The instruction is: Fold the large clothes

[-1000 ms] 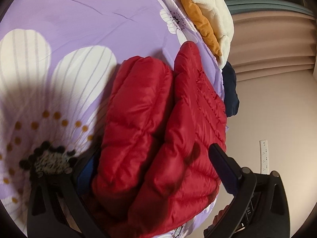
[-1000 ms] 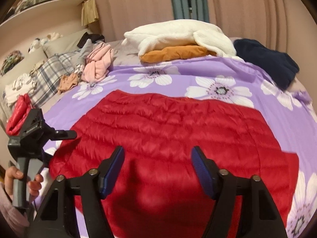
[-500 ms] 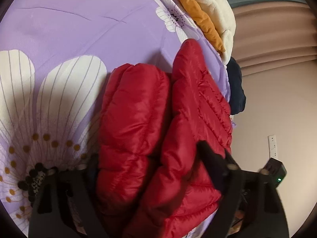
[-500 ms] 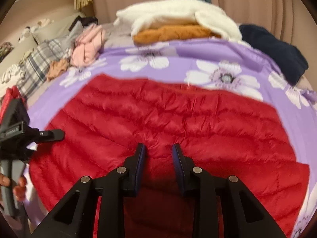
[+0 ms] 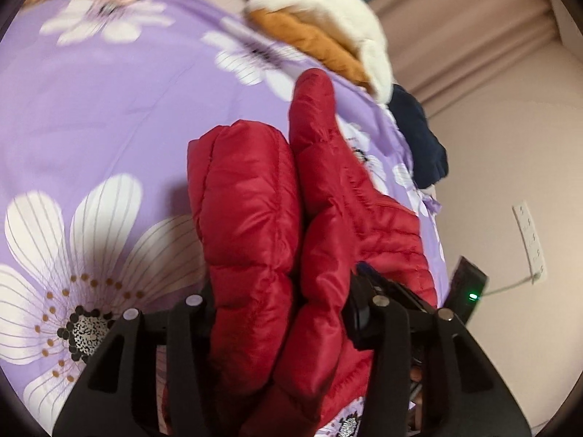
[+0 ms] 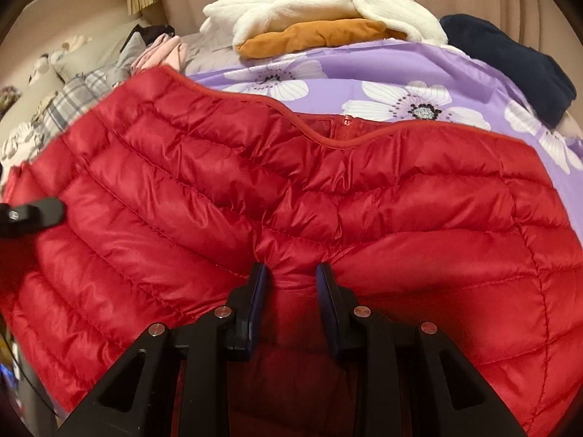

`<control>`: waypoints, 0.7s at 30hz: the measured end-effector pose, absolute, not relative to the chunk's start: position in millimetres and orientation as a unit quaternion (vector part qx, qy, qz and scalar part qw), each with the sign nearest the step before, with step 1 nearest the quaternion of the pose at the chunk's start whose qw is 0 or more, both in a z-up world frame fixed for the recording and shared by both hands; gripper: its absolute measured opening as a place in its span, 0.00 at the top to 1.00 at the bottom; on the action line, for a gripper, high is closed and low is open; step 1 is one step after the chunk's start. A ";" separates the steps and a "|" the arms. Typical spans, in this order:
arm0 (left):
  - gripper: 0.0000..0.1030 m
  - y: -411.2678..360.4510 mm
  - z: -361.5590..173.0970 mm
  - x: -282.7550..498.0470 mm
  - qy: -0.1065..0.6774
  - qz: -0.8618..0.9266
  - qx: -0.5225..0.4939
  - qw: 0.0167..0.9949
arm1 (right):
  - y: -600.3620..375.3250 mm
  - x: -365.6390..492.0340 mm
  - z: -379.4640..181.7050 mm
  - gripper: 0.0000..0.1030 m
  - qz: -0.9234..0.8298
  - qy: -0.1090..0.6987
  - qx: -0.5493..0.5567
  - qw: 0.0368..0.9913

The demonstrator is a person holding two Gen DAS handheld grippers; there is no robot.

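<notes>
A red quilted puffer jacket (image 6: 255,182) lies spread on a purple flowered bedspread (image 6: 400,69). My right gripper (image 6: 291,273) is shut on a pinched ridge of the jacket's near part. In the left wrist view a thick doubled fold of the jacket (image 5: 255,218) fills my left gripper (image 5: 280,309). Its jaws are closing and both fingers (image 5: 196,313) press into the padding. That side of the jacket hangs lifted off the bed. The left gripper's tip (image 6: 32,215) shows at the left edge of the right wrist view.
A white fleece (image 6: 309,0) on an orange garment (image 6: 320,36) lies at the far side of the bed, with a navy garment (image 6: 510,54) to its right. Pink clothes (image 6: 160,54) and a plaid cloth (image 6: 73,98) are piled far left. A wall (image 5: 510,164) with a socket strip (image 5: 530,233) stands beyond the bed's edge.
Both grippers went from wide apart to closed on the jacket. The left one rose with its fold, and the jacket's left side lifted and bunched.
</notes>
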State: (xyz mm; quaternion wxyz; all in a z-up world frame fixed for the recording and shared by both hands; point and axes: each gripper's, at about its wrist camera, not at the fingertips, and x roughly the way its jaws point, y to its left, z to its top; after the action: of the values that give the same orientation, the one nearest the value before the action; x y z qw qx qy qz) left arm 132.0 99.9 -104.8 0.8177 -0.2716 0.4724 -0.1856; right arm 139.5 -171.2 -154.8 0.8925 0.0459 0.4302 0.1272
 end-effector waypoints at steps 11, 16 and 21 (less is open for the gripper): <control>0.53 20.6 -47.1 131.4 0.446 -0.226 -0.185 0.846 | -200.9 140.1 -162.3 0.70 0.161 0.413 0.162 0.882; 0.45 -16.4 -45.3 142.8 0.449 -0.218 -0.163 0.851 | -220.7 144.3 -168.3 0.70 0.189 0.407 0.249 0.858; 0.45 -37.5 -55.3 149.5 0.460 -0.197 -0.147 0.853 | -231.6 141.8 -153.8 0.70 0.190 0.404 0.262 0.856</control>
State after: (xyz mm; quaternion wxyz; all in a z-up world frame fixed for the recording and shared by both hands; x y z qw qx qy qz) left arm 149.5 -37.5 -55.3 0.8534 -0.1466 0.4598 -0.1969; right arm 141.8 -231.6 -153.8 0.8556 0.2623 0.4040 0.1896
